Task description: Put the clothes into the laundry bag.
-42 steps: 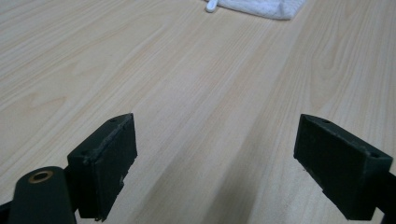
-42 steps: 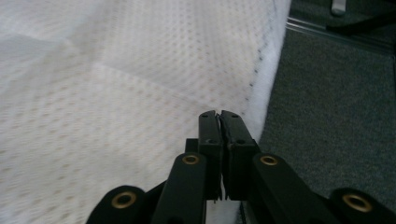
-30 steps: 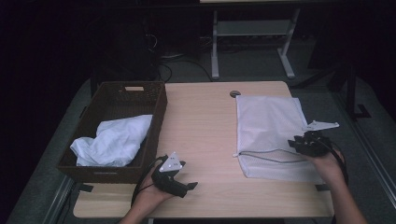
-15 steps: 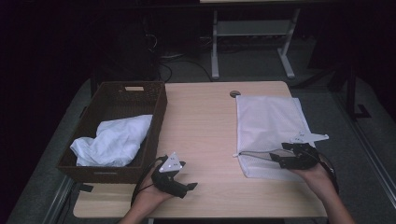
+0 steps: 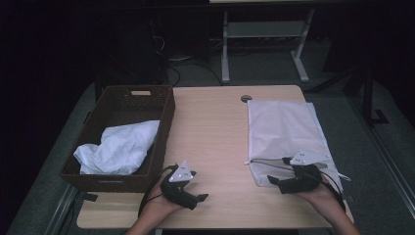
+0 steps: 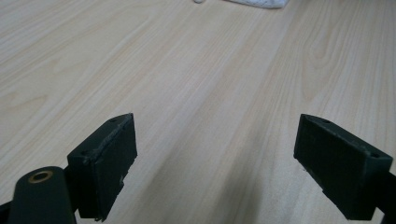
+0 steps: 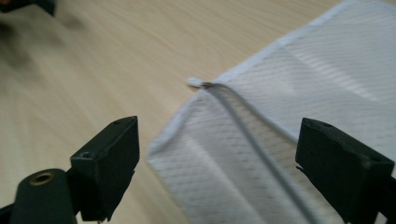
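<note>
One tabletop (image 5: 215, 127), light wood. One brown basket (image 5: 122, 105) at its left holds one crumpled white cloth (image 5: 117, 149). One white mesh bag (image 5: 286, 132) lies flat at the right side, long axis running away from the person, zipper (image 7: 261, 149) along the near end, its pull (image 7: 195, 82) pointing toward the table's middle. Right claw (image 5: 280, 184) over the bag's near end, jaws just opened wide, nothing gripped. Left claw (image 5: 193, 199) wide, over bare wood.
</note>
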